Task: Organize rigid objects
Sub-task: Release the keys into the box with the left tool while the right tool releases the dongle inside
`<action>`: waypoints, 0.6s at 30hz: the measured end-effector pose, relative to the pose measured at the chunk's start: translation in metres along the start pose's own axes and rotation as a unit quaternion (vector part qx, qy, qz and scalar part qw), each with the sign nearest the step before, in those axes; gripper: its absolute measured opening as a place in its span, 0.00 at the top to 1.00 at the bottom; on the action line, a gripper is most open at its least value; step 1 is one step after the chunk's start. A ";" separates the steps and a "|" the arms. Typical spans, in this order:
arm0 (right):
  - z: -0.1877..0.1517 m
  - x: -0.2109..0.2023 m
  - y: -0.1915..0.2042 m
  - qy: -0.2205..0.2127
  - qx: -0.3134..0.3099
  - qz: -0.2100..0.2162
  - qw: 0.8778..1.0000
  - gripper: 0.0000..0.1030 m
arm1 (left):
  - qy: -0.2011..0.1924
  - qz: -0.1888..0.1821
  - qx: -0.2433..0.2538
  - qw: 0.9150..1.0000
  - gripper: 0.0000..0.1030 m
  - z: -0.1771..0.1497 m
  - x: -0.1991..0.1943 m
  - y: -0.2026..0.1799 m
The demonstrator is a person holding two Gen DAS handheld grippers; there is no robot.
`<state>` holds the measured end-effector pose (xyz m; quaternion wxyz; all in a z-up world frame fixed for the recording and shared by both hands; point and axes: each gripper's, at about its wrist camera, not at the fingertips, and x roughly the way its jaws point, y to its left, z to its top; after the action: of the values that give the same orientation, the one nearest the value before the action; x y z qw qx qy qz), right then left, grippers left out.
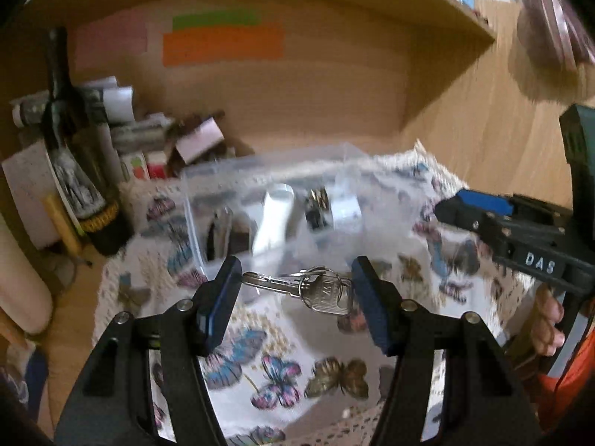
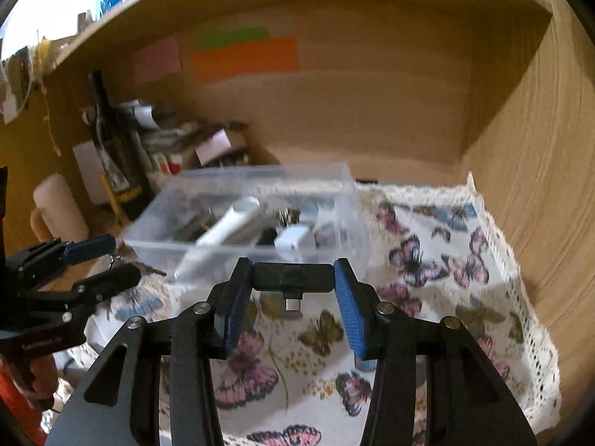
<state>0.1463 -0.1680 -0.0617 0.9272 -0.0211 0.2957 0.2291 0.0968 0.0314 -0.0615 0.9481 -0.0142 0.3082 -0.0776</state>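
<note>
My left gripper [image 1: 293,286] is shut on a bunch of silver keys [image 1: 316,290], held crosswise between its blue pads above the butterfly cloth [image 1: 275,371], just in front of a clear plastic box [image 1: 193,193]. My right gripper [image 2: 292,278] is shut on a small black USB-C adapter [image 2: 292,277], plug pointing down, close to the box's near wall [image 2: 238,249]. The box holds a white tube [image 2: 227,228], a white charger block [image 2: 293,239] and dark small items. The left gripper also shows in the right wrist view [image 2: 100,260], the right one in the left wrist view [image 1: 461,208].
A dark bottle [image 1: 78,171] stands left of the box, with stacked boxes and papers [image 1: 148,137] behind. A cream candle [image 2: 59,204] stands far left. Wooden shelf walls [image 2: 539,204] close the back and right. Coloured sticky notes [image 2: 245,57] are on the back wall.
</note>
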 end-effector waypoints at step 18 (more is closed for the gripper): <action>0.044 0.052 0.011 -0.002 -0.017 0.011 1.000 0.60 | -0.020 0.007 -0.004 1.000 0.41 0.057 0.039 0.005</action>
<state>0.2024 -0.1289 -0.0528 0.9247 -0.0329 0.2898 0.2446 0.1620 0.0291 -0.0384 0.9544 -0.0169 0.2897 -0.0695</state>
